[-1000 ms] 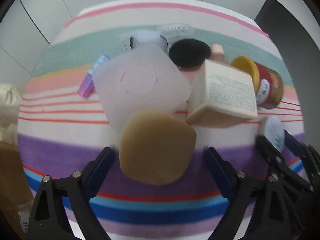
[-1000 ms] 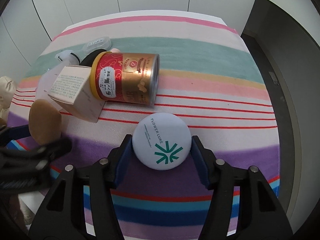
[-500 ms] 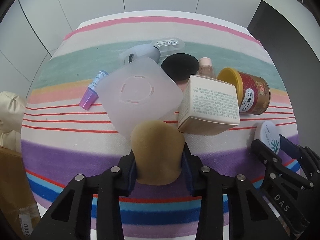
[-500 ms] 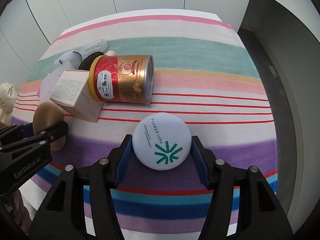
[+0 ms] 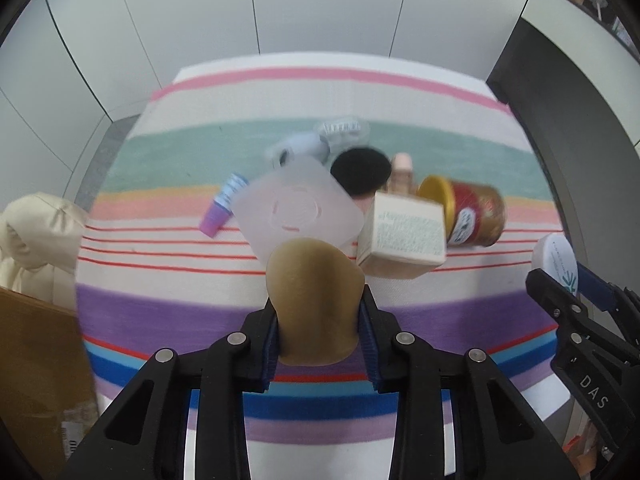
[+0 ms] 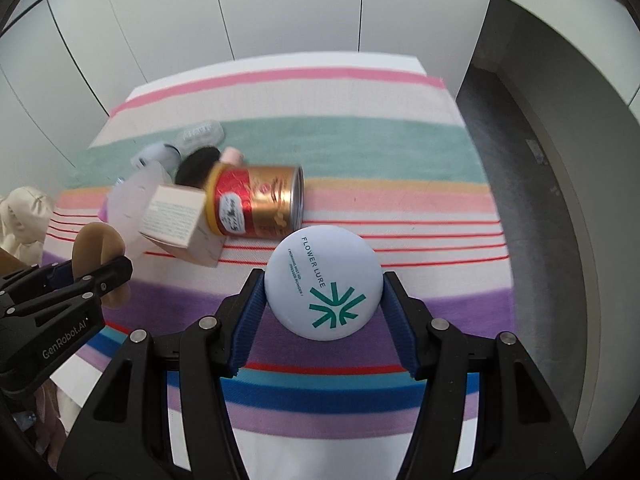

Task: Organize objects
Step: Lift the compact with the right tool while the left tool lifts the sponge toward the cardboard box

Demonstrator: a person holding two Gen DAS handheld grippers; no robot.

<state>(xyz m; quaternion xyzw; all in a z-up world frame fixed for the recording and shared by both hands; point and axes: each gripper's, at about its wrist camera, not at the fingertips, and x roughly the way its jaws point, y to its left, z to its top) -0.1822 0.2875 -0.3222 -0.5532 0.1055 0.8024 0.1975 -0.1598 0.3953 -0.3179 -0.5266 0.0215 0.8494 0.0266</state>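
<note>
A tan teardrop-shaped sponge (image 5: pixel 314 292) is pinched between the pads of my left gripper (image 5: pixel 319 320). Its jaws are still closing on the sponge, which hangs above the striped cloth (image 5: pixel 160 300). In my right gripper (image 6: pixel 323 300) sits a white round compact (image 6: pixel 320 264) with a green star logo, the jaws shut on its rim and raised off the cloth. Each gripper shows at the edge of the other's view, the sponge (image 6: pixel 94 244) at the left and the compact (image 5: pixel 558 258) at the right.
A cluster lies mid-table: a translucent square lid (image 5: pixel 298 208), cream box (image 5: pixel 404 232), red-gold tin (image 5: pixel 476 216) on its side, black puff (image 5: pixel 360 170), pink bottle (image 5: pixel 402 172) and purple-capped tube (image 5: pixel 222 206). A cardboard box (image 5: pixel 36 360) and cream bag (image 5: pixel 36 232) stand left.
The left jaws went from wide open around the sponge to closed on it. Both grippers then rose with their objects, so the table looks farther away.
</note>
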